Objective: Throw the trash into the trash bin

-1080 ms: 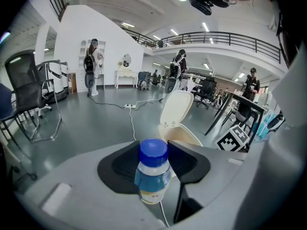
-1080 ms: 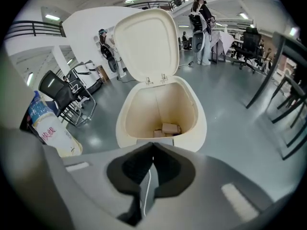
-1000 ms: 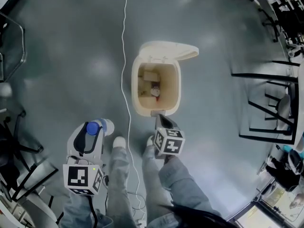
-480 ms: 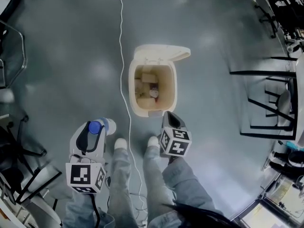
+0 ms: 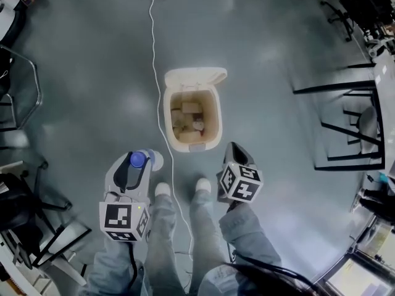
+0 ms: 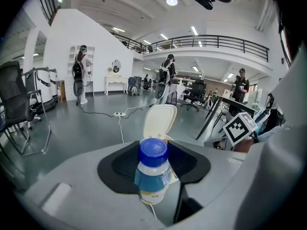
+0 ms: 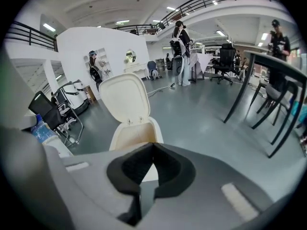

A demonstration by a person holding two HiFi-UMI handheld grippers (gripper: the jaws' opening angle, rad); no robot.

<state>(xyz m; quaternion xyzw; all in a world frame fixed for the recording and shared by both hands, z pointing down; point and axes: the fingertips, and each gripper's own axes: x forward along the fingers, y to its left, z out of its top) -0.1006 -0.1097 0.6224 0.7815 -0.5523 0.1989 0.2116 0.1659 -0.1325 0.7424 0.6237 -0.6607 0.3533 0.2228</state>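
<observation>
We hold a blue-capped bottle (image 6: 153, 176) clamped between the jaws of the left gripper (image 5: 137, 164), so the trash is picked up but not yet thrown; the trash bin (image 5: 169, 125) stands open ahead and to the right of that gripper, scraps already inside; the right gripper (image 7: 152, 147) has its jaws pressed together on nothing, the bin just ahead of it. We judge that carrying the bottle over the opening and letting go remains. A white cable (image 5: 157, 97) runs between left gripper and bin; black table legs (image 5: 345, 128) stand well right of the right gripper, out of the way.
</observation>
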